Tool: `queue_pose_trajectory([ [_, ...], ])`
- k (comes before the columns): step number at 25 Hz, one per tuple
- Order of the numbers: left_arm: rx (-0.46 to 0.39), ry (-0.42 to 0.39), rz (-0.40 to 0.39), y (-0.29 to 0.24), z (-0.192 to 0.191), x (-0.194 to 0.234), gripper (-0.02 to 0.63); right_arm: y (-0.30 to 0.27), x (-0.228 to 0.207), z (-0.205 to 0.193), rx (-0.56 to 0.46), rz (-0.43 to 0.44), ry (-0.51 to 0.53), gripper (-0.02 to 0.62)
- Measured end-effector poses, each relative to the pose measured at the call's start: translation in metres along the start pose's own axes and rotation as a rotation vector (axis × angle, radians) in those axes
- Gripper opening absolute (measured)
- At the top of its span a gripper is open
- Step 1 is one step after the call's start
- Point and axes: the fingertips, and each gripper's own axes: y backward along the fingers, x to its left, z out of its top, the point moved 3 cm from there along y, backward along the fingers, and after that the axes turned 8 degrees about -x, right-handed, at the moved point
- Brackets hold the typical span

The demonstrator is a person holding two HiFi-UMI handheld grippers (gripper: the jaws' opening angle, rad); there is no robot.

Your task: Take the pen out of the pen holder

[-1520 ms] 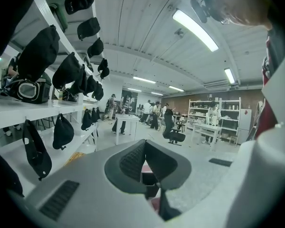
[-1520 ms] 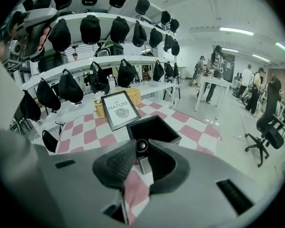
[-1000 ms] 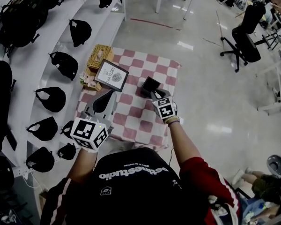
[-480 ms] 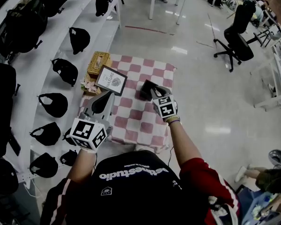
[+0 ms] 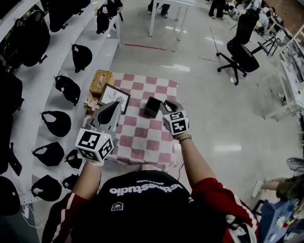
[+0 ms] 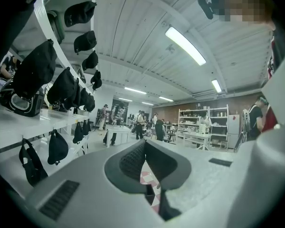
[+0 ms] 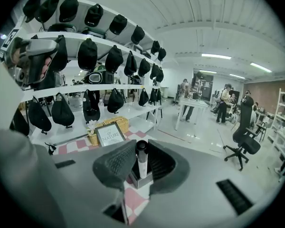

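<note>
Since the pen (image 7: 141,164) stands upright between the jaws of my right gripper (image 7: 142,147), the coming move turns on that one axis. I judge it has to come straight up, along its own length. My jaws have narrowed to the pen's width, with a ribbed pad against each side just under the black cap, so I take it as gripped. Its lower end sits in the pen holder (image 7: 141,180), a small dark box just below and beyond my jaw tips, on the checked table (image 5: 142,142). In the head view the holder lies just left of my right gripper, touching it or nearly so. My left gripper (image 6: 145,144) has its jaws together on nothing and hangs over the table's left side, well apart from the holder, so the right is plainly the nearer one. Farther off, a framed sign (image 7: 110,135) and a basket (image 7: 119,123) stand at the table's far left, and I judge them clear of a vertical lift.
</note>
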Motion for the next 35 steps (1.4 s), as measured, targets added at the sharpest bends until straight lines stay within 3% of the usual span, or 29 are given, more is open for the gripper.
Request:
queue_pose_trajectory([
  [21,-0.033,0.012,-0.215,0.01,0.022,-0.061,0.006,0.156,0.032,0.079,-0.197,-0.15,-0.121,0.079],
  [35,-0.08,-0.008,-0.218,0.063,0.037,-0.049,0.005,0.227,0.087,0.114,-0.333,-0.24,-0.156,0.078],
])
